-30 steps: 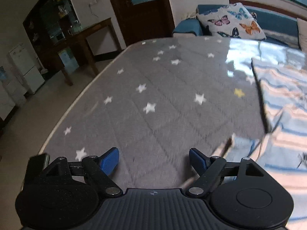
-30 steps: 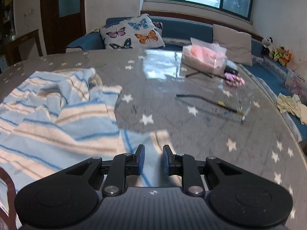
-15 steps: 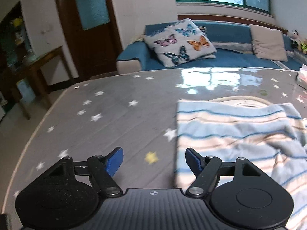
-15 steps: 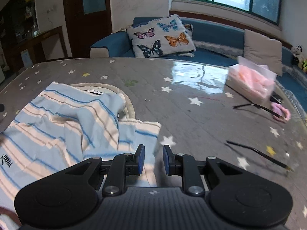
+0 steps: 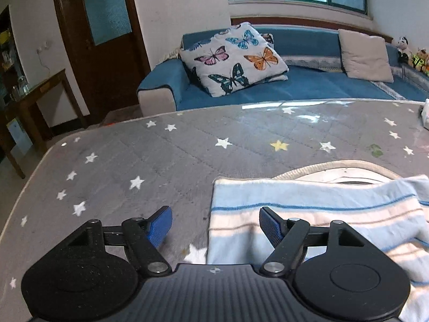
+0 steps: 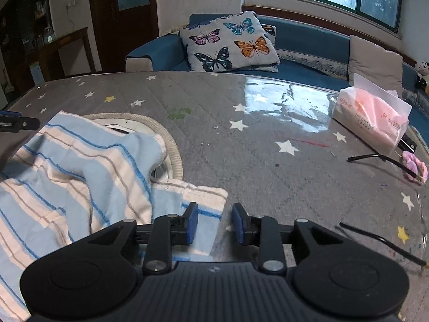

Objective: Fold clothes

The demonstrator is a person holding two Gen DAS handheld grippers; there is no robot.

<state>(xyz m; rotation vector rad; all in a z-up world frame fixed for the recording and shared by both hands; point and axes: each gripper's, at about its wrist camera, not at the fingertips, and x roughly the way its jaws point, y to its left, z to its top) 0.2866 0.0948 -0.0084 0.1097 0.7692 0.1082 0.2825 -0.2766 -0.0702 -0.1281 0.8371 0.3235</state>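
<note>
Lying rumpled on the grey star-printed bench (image 6: 268, 166), the striped garment (image 6: 80, 177) in light blue, cream and tan spreads across the near left part of the right wrist view and the near right part of the left wrist view. Its upper edge partly covers a round white object with a beige braided rim (image 6: 171, 145), which lies flat on the bench.

The left tongs (image 5: 215, 224) are spread wide, holding nothing; the left blue pad sits over bare bench, the right pad over the garment's left edge, so that the edge falls between the two fingers. The right tongs (image 6: 214, 222) are parted too, by a narrower gap, and grip nothing; the left pad hangs above the garment's hemmed corner (image 6: 206, 196), the right pad above bare bench. Whether either tongs touch the cloth cannot be told.

Farther right on the bench stands a pack of pink tissues (image 6: 372, 118), with a pink flower-shaped trinket (image 6: 414, 167) near it and thin black rods (image 6: 380, 158) lying across the surface. A sheet of glare from the window lies across the bench. Beyond the far edge stands a blue sofa (image 5: 308, 86) carrying a butterfly cushion (image 5: 233, 59) and a plain beige cushion (image 5: 364, 53).
</note>
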